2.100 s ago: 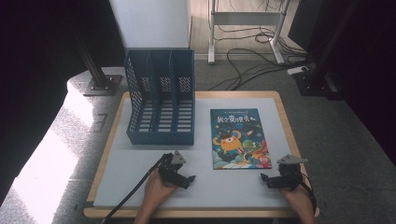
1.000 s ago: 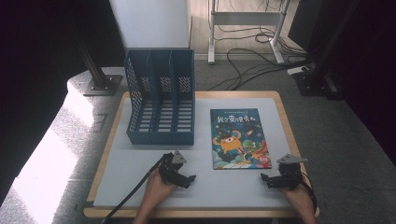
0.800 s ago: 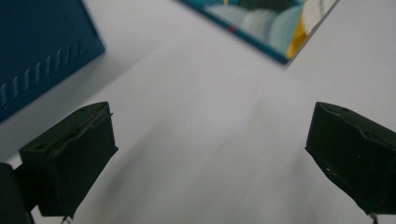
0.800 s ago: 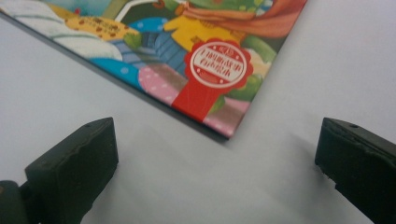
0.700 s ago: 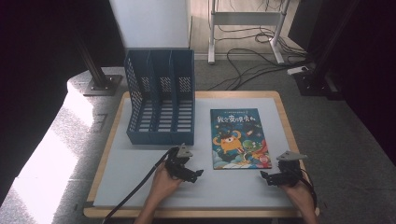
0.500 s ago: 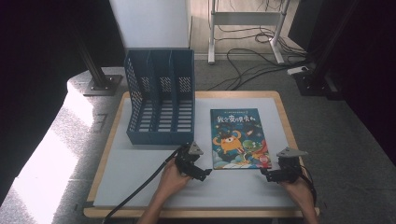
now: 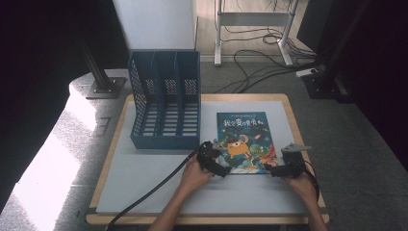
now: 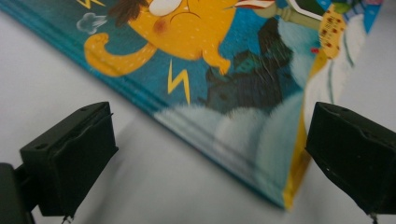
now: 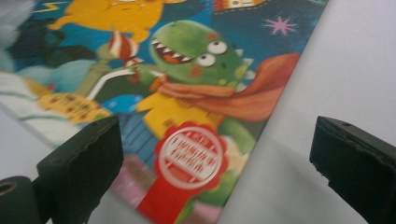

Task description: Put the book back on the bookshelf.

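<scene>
The book (image 7: 243, 141) lies flat on the white mat (image 7: 159, 178), on the right half of the table (image 7: 107, 163). Its cover faces up. The cover shows an orange monster, a green dinosaur with a red scarf and a red badge. The near edge of the book points at the person.

The left gripper (image 7: 219, 166) sits at the near left corner of the book. From above it looks to be touching that corner or just beside it; which one cannot be told. In the left gripper view the two black jaws stand wide apart, and the book's corner (image 8: 261, 154) lies on the mat between them. Nothing is pinched. The left hand (image 7: 194, 175) holds this gripper, and a black cable (image 7: 149, 192) runs from it back toward the near edge of the table.

The right gripper (image 7: 272, 169) sits at the near right corner of the book. In the right gripper view its jaws are also wide apart, with the book's corner (image 9: 196, 154) and the red badge between them. They hold nothing. The right hand (image 7: 302, 180) holds it.

A blue file rack (image 7: 166, 106) stands on the mat to the left of the book, just beside it. It has three slots.

Past the table, cables (image 7: 260, 67) lie on the floor.
</scene>
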Demonstrator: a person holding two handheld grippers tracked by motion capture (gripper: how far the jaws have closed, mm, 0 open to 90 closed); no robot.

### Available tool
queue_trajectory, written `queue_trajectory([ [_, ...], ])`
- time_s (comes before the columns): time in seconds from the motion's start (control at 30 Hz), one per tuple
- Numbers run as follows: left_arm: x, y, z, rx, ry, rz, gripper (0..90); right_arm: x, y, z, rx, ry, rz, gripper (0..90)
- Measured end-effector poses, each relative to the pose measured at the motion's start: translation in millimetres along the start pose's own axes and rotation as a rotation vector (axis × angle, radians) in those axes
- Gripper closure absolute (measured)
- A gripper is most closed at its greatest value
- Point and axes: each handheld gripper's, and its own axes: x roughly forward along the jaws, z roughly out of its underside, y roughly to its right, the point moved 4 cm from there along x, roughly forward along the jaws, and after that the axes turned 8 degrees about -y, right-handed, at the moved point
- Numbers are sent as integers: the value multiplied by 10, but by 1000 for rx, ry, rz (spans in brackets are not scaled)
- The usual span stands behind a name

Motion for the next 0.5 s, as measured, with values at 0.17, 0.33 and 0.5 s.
queue_trajectory([
  [0.17,134,-56,-90,-33,24,-3,0,119,71,-68,22,11,-22,31],
  [0.33,179,-63,-131,-32,47,5,0,208,38,-138,15,20,-78,47],
  [0.5,174,-47,-123,-36,38,3,0,232,10,-157,15,20,-79,39],
])
